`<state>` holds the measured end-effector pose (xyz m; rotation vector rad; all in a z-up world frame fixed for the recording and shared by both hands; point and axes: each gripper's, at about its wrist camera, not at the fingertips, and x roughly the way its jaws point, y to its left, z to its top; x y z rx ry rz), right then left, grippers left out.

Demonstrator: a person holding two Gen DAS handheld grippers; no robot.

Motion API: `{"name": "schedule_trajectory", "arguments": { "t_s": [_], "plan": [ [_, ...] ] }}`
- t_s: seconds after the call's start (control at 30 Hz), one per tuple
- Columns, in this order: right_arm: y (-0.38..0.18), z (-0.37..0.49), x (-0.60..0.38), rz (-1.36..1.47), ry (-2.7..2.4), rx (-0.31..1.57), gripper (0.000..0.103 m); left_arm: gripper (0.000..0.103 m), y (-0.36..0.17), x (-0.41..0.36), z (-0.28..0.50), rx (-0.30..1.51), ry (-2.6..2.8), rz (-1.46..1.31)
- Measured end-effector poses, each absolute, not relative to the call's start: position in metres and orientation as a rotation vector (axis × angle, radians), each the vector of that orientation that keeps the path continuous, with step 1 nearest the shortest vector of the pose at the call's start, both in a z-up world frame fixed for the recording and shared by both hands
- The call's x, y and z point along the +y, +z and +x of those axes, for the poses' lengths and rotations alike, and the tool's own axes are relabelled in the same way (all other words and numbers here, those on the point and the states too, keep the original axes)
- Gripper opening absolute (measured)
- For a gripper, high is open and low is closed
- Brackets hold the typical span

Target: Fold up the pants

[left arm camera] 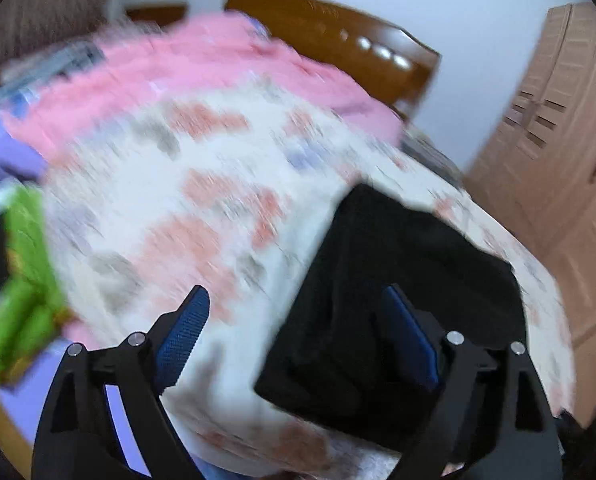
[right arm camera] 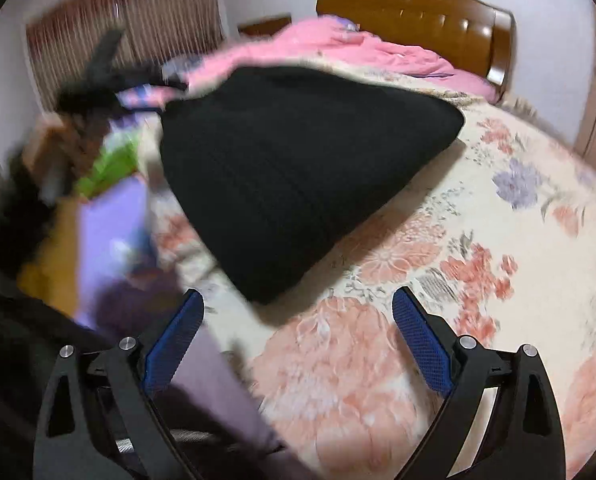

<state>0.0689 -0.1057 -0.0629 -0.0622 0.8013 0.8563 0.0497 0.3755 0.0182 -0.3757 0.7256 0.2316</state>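
Note:
The black pants point(right arm camera: 298, 168) lie folded into a compact block on the floral bedspread point(right arm camera: 477, 240). In the left wrist view the pants point(left arm camera: 401, 312) sit at lower right, under and beyond my right-hand finger. My left gripper point(left arm camera: 298, 300) is open and empty, above the bed beside the pants. My right gripper point(right arm camera: 298, 304) is open and empty, just in front of the pants' near corner, not touching. In the right wrist view the left gripper point(right arm camera: 94, 80) shows as a dark blur at the left. Both views are motion-blurred.
A pink quilt point(left arm camera: 158, 72) is bunched at the head of the bed by the wooden headboard point(right arm camera: 417, 16). A green item point(left arm camera: 18, 300) and purple cloth point(right arm camera: 110, 232) lie at the bed's left edge. A wooden wardrobe point(left arm camera: 557, 140) stands right.

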Motion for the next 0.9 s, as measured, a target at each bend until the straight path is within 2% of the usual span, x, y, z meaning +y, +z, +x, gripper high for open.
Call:
{"name": "schedule_trajectory", "arguments": {
  "t_s": [0.07,0.13,0.23,0.3,0.37,0.47,0.6,0.7,0.83,0.9],
  "plan": [
    [-0.049,0.09,-0.122,0.043,0.856,0.771,0.092,0.097,0.041,0.363,0.055,0.659,0.135,-0.357],
    [-0.035,0.119,-0.123,0.098,0.832,0.735,0.092,0.1,0.05,0.339,0.075,0.647,-0.01,-0.339],
    [-0.022,0.159,-0.097,0.118,0.896,0.676,0.092,0.1,0.041,0.306,0.11,0.696,-0.149,-0.286],
    [-0.024,0.188,-0.068,0.094,0.969,0.704,0.092,0.1,0.022,0.293,0.14,0.765,-0.137,-0.212],
    [-0.03,0.209,-0.043,0.062,1.02,0.76,0.092,0.1,0.005,0.3,0.154,0.821,-0.094,-0.201],
    [-0.053,0.248,-0.017,-0.058,0.954,0.857,0.092,0.1,-0.029,0.334,0.157,0.853,-0.122,-0.33],
    [-0.052,0.269,-0.035,0.116,0.906,0.865,0.092,0.099,-0.03,0.339,0.154,0.831,-0.152,-0.389],
    [-0.043,0.266,-0.031,0.12,0.943,0.834,0.094,0.1,-0.033,0.341,0.152,0.816,-0.154,-0.408],
    [-0.06,0.282,-0.005,0.008,0.962,0.909,0.096,0.1,-0.031,0.34,0.151,0.818,-0.161,-0.416],
    [-0.061,0.301,-0.009,0.052,0.941,0.892,0.096,0.1,-0.031,0.34,0.153,0.824,-0.162,-0.407]
  ]
}}
